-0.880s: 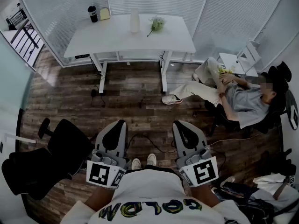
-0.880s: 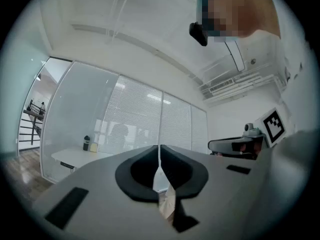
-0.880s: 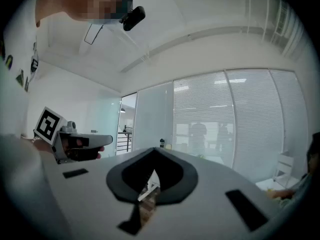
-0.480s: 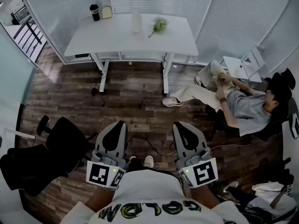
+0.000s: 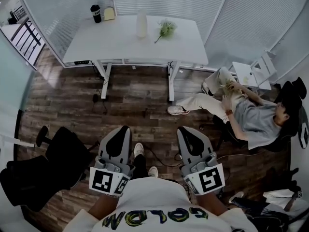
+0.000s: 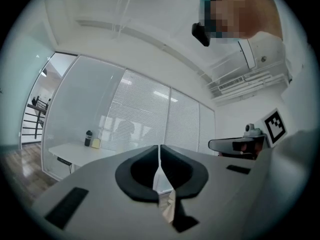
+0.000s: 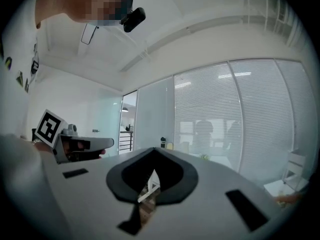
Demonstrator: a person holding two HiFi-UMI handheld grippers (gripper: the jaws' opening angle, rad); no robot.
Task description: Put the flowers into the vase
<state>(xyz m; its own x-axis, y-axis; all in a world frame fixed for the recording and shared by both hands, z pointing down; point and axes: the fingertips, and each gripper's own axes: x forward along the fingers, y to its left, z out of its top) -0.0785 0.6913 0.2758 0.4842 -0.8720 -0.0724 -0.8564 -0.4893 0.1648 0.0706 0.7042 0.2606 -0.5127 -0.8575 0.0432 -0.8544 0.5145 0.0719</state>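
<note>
The left claw (image 6: 160,149) is clenched: its two jaws meet along a thin seam and grip only each other. The right claw (image 7: 152,151) is clenched too, its jaws closed edge to edge with no object held. Both are held level, side by side and close to the wearer's body, with their marker cubes nearest the chest. They point toward the far end of the room.

Just beyond the claw tips, the wearer's shoes (image 5: 138,150) stand on the dark wooden floor (image 5: 135,95), where a thin cable trails. To the left, near the left claw, is a black office chair (image 5: 43,163). To the right, a seated person (image 5: 251,117) leans back in another chair. That person's legs stretch across the floor toward the right-hand leg of the white surface (image 5: 120,45).

The surface stands well apart from both claws, against glass walls with blinds. The flowers (image 5: 165,29) lie flat on it, right of centre, with the stem pointing toward the near edge. The white vase (image 5: 141,23) stands upright just beside them on the left, apart from the blooms. At the far left corner sit a black cup (image 5: 96,14) and a small yellowish object (image 5: 108,14).
</note>
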